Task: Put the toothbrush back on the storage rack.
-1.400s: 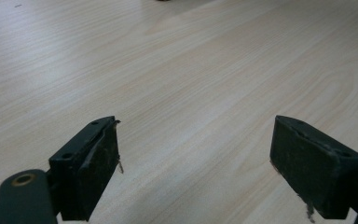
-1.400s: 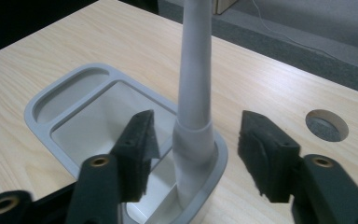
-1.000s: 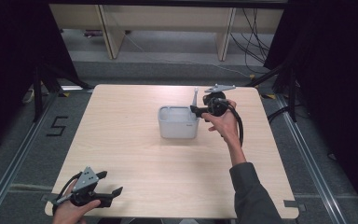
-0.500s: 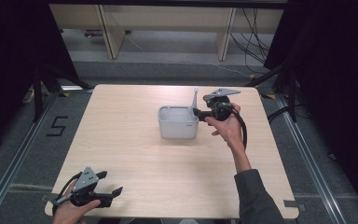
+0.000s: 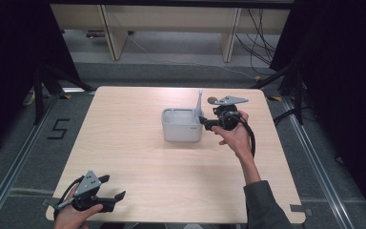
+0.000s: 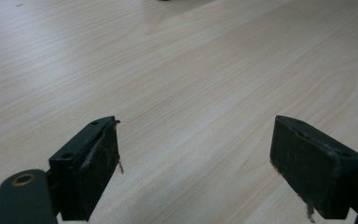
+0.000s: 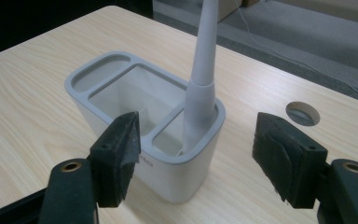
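Observation:
A grey-white caddy [image 5: 181,125] with three compartments stands on the table's far middle. A pale utensil handle [image 5: 199,102] stands upright in its right end compartment [image 7: 177,135]. My right gripper [image 5: 202,123] is level at the caddy's right end, pointing at it. In the right gripper view its jaws [image 7: 198,133] stand apart on either side of that end without touching it, and they have just opened a little further. My left gripper [image 5: 112,187] rests near the front left corner, open over bare wood [image 6: 196,158].
The light wooden table [image 5: 138,157] has a round cable hole [image 5: 213,100] just behind my right gripper. Dark curtains flank both sides. Metal floor rails run along the table's left and right, and shelving legs and cables lie beyond the far edge.
My right hand has drawn back slightly to the right, away from the caddy's end. The handle stays upright in the caddy. The left hand has not moved.

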Tool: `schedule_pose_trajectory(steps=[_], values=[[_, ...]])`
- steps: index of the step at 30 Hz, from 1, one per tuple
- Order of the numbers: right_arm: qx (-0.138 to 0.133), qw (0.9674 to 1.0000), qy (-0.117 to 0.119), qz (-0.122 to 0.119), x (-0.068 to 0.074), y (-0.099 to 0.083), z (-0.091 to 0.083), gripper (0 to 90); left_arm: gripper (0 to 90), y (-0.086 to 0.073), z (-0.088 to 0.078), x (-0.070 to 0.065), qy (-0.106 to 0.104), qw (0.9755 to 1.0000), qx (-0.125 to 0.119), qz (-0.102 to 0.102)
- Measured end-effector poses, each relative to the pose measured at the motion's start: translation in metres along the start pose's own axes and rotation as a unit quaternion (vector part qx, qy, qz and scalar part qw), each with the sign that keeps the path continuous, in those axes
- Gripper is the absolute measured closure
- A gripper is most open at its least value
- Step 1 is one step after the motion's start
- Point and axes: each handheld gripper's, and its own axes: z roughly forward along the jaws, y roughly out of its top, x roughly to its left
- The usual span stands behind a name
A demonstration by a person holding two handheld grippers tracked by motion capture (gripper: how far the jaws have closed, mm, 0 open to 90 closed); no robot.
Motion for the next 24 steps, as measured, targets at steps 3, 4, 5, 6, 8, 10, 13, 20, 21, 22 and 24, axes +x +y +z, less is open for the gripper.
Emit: schedule_pose_trajectory(steps=[3,4,5,6,8,10,13,20,21,22,24], values=[[-0.002,1.0000,0.004,-0.005,0.003,-0.002,-0.002,32.4,14.8,0.000,0.000,0.000,0.000,1.0000,0.001,0.001],[-0.003,0.9999,0.002,-0.012,0.002,-0.002,-0.003,32.2,14.8,0.000,0.000,0.000,-0.001,1.0000,0.001,0.001],[0.001,0.9999,0.012,0.000,0.005,-0.003,-0.004,31.9,14.8,0.000,0.000,0.000,0.000,1.0000,0.001,0.000],[-0.003,0.9999,0.010,0.001,0.007,-0.004,-0.003,31.8,14.8,0.000,0.000,0.001,0.000,1.0000,0.000,0.000],[-0.010,0.9999,0.011,-0.005,0.008,-0.005,-0.005,31.8,14.8,0.000,0.000,0.001,0.000,1.0000,-0.001,0.001],[-0.011,0.9997,0.012,-0.017,0.009,-0.006,-0.006,31.5,14.8,0.000,0.000,0.001,-0.002,1.0000,-0.001,0.002],[-0.014,0.9996,0.020,-0.012,0.012,-0.009,-0.008,31.1,14.8,0.000,0.000,0.000,0.000,1.0000,0.000,0.001],[-0.016,0.9993,0.026,-0.022,0.016,-0.013,-0.014,29.4,14.8,0.000,0.000,0.000,-0.001,1.0000,-0.002,0.000],[-0.012,0.9997,0.020,-0.011,0.019,-0.014,-0.015,29.2,14.8,0.000,0.000,0.000,-0.002,1.0000,-0.003,0.000],[-0.017,0.9992,0.027,-0.024,0.018,-0.014,-0.014,28.9,14.8,0.000,0.000,0.000,-0.002,1.0000,-0.004,0.000],[-0.016,0.9993,0.021,-0.025,0.020,-0.014,-0.015,28.6,14.8,0.000,0.000,0.000,-0.002,1.0000,-0.004,-0.001]])
